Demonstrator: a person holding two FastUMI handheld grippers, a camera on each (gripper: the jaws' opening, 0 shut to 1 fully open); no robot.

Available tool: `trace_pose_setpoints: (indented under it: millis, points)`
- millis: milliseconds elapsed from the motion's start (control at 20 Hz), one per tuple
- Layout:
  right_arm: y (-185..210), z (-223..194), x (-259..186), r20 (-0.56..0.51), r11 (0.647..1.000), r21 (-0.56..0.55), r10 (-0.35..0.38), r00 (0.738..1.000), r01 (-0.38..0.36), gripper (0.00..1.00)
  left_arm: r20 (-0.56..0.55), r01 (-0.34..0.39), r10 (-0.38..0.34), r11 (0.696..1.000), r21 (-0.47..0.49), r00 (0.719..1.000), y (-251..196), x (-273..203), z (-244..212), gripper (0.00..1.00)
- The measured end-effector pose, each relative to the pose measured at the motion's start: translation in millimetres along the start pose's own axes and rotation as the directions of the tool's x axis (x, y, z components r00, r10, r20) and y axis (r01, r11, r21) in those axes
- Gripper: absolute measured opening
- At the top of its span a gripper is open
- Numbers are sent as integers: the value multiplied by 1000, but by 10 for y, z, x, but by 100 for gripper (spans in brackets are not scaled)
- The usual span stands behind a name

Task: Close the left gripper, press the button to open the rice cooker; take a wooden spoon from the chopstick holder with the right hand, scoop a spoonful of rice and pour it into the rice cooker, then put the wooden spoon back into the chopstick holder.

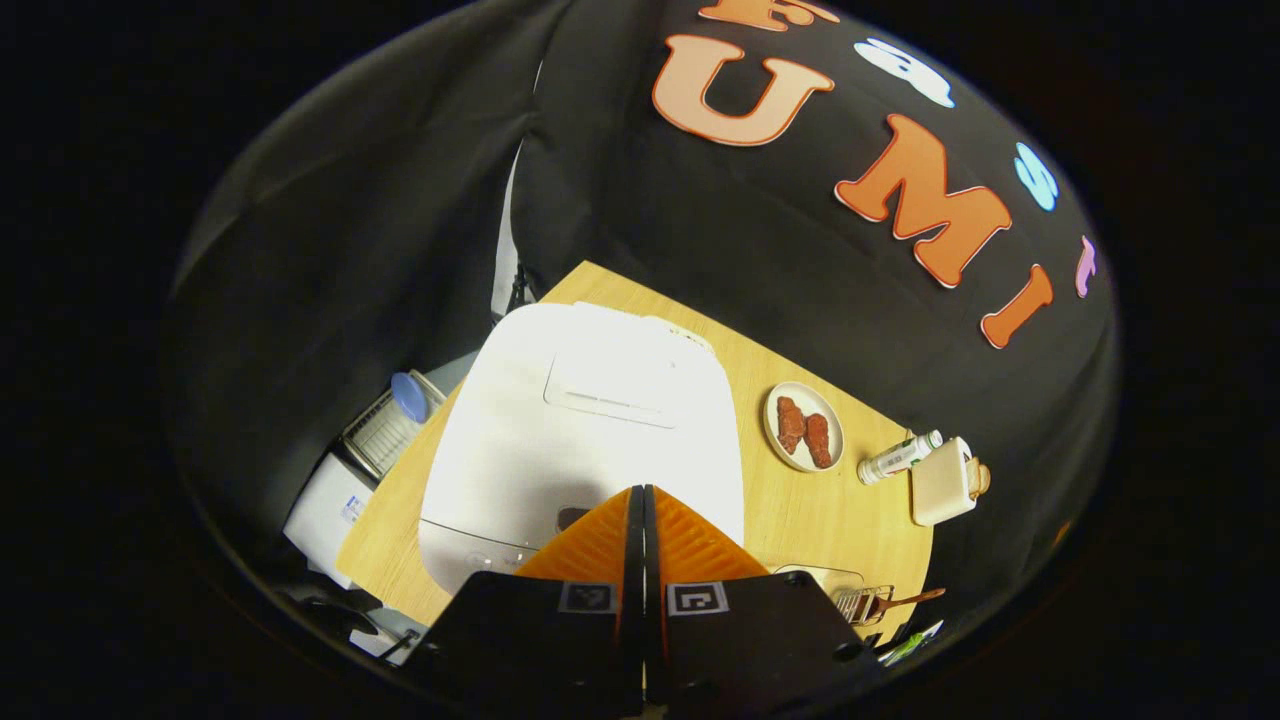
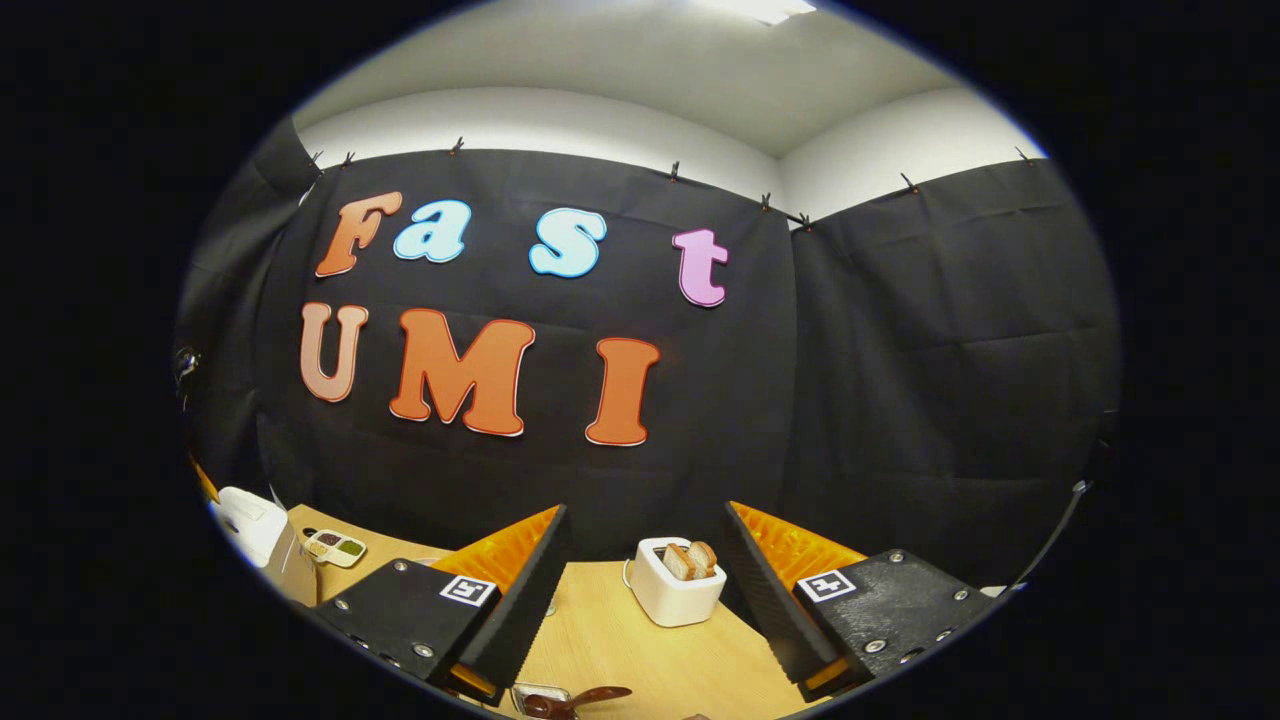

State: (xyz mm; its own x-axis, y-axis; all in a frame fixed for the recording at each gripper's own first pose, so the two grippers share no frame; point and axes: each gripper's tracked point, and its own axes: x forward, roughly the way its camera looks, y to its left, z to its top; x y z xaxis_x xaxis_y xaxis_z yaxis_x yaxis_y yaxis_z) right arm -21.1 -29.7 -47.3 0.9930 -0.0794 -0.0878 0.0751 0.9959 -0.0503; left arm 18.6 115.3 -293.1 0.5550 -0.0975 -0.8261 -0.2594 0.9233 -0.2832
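Left gripper: fingers pressed flat together, no gap, nothing between them. The tips hang over the front edge of the rice cooker, at 6 o'clock on its lid; whether they touch it, I cannot tell. The lid is down.

Right gripper: fingers spread wide apart, empty, touching nothing. It is held above the table, pointing at the booth wall.

Wooden spoon: in the left gripper view it lies at 4 o'clock from the rice cooker, its handle sticking out of the chopstick holder near the table's edge. In the right gripper view a dark spoon end shows at 6 o'clock, low between the fingers.

Surface: a light wood table. At 3 o'clock from the cooker sits a small plate with two reddish-brown pieces of food. Further along at 3 o'clock lies a small bottle on its side, just beside a white toaster with bread slices standing in its slots. A small dish of condiments sits at 9 o'clock in the right gripper view.

Room: black cloth walls clipped along the top, a white wall and ceiling above.
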Motion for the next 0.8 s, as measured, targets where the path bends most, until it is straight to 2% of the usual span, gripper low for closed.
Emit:
trace_pose_setpoints:
  millis: [450, 800]
  points:
    - [-70, -141, 0, -37, 1000, -10, -23, 999, 23, 94, -106, -11, 6, 999, -49, 994, 149, 271, -264, 5]
    - [21, -268, -6, -63, 1000, 25, 0, 998, 2, 94, -120, -36, 36, 999, -2, 992, 171, 305, -285, 7]
